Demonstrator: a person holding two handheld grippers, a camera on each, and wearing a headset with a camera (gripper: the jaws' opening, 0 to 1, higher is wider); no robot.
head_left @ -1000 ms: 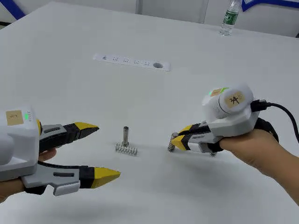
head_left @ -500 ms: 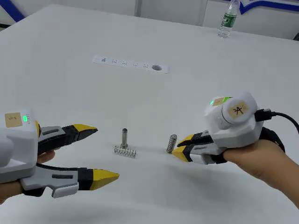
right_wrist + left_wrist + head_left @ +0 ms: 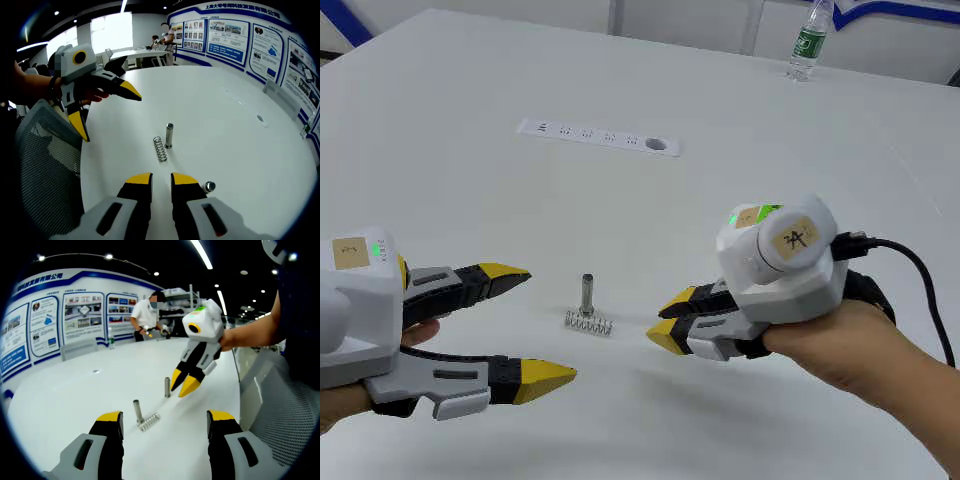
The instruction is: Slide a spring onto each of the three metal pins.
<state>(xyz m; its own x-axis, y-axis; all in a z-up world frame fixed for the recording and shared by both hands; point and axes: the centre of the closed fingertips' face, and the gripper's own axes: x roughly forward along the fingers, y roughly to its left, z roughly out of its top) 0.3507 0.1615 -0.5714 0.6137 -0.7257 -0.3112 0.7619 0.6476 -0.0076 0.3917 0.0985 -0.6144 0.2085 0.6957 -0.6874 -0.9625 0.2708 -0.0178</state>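
Observation:
A bare metal pin [image 3: 587,293] stands upright on the white table [image 3: 470,190], with a loose spring [image 3: 590,321] lying at its foot. They show again as the pin [image 3: 169,135] and the spring [image 3: 160,148]. A second pin wearing a spring [image 3: 167,387] stands just behind my right gripper [image 3: 182,386]; in the right gripper view this sprung pin [image 3: 208,187] sits beside the right jaw. My right gripper [image 3: 661,322] hovers right of the bare pin, jaws a narrow gap apart and empty. My left gripper [image 3: 545,322] is wide open at the lower left, empty.
A white power strip [image 3: 600,134] lies further back on the table and a water bottle [image 3: 807,42] stands at the far edge. A black cable [image 3: 910,290] trails from the right gripper. A mesh chair [image 3: 45,165] stands beside the table. People stand far behind [image 3: 147,315].
My right gripper let go of the spring on the right-hand pin and moved left toward the bare pin, now covering that sprung pin in the head view. The left gripper stayed put.

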